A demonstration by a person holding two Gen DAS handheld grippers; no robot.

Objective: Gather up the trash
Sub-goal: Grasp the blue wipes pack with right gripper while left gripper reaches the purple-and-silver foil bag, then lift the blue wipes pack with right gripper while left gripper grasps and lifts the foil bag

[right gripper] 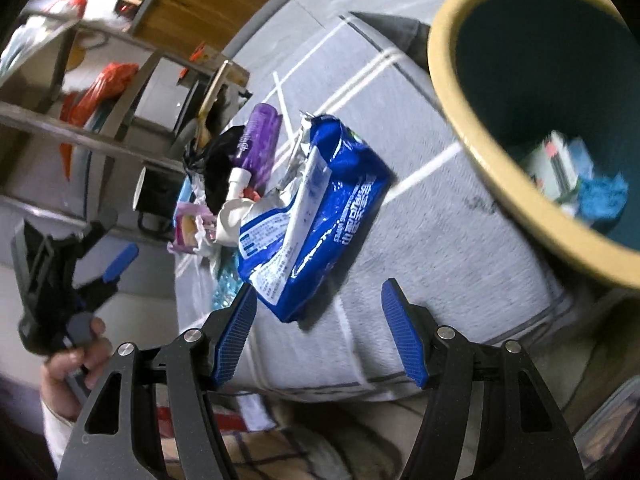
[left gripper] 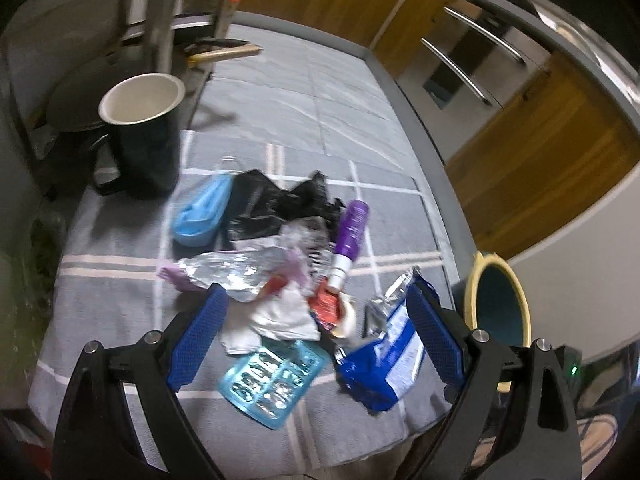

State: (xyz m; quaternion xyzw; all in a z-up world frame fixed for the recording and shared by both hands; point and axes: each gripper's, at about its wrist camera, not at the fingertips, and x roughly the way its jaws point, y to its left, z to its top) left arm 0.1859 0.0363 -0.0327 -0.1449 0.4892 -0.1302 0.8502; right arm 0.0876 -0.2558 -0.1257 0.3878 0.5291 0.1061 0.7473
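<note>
My left claw (left gripper: 316,334) hangs spread and empty over the trash pile (left gripper: 280,272) on the grey cloth (left gripper: 120,280). My right claw (right gripper: 318,332) is spread too, just short of the blue wrapper (right gripper: 316,216) near the cloth's edge, beside the bin (right gripper: 452,92).

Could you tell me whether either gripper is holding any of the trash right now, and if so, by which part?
Nothing is held. The left gripper and the right gripper are both open above the pile, with no pads touching the blue wrapper.
</note>
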